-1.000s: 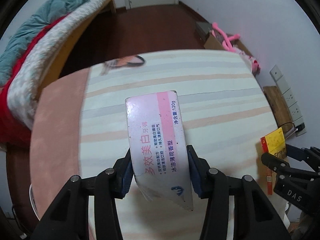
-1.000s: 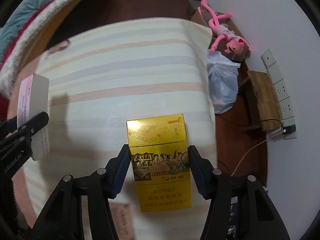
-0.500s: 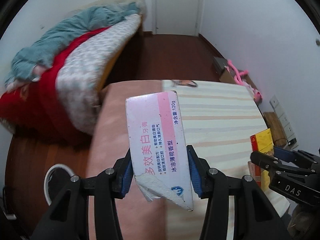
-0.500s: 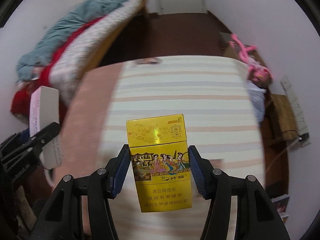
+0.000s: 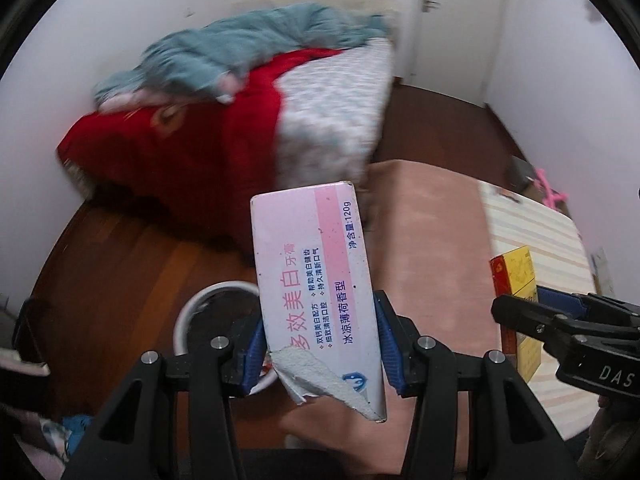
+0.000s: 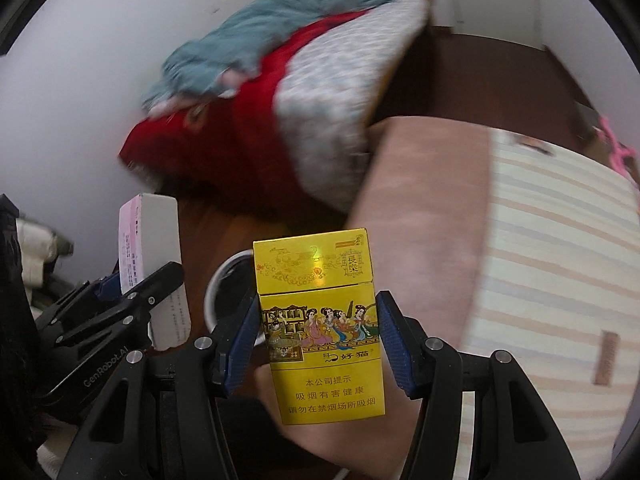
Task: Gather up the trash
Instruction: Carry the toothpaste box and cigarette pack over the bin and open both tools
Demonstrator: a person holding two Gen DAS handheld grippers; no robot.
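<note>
left gripper (image 5: 320, 344): jaws pinching one pink toothpaste box (image 5: 316, 280), torn lower corner, held above the floor | right gripper (image 6: 316, 340): jaws pinching one yellow cigarette pack (image 6: 320, 320) | one white-rimmed bin (image 5: 200, 308) below, mostly hidden | bed (image 5: 248, 120) blurred

The white-rimmed round bin (image 5: 188, 312) on the brown wooden floor (image 5: 104, 264) lies partly hidden behind the pink-and-white toothpaste box (image 5: 316, 280) — open floor to its left. Beyond it the red-and-grey heap of bedding (image 5: 240, 120) blocks the way; to the right, the pink-edged striped mattress (image 5: 432, 248) — its top mostly bare.
</note>
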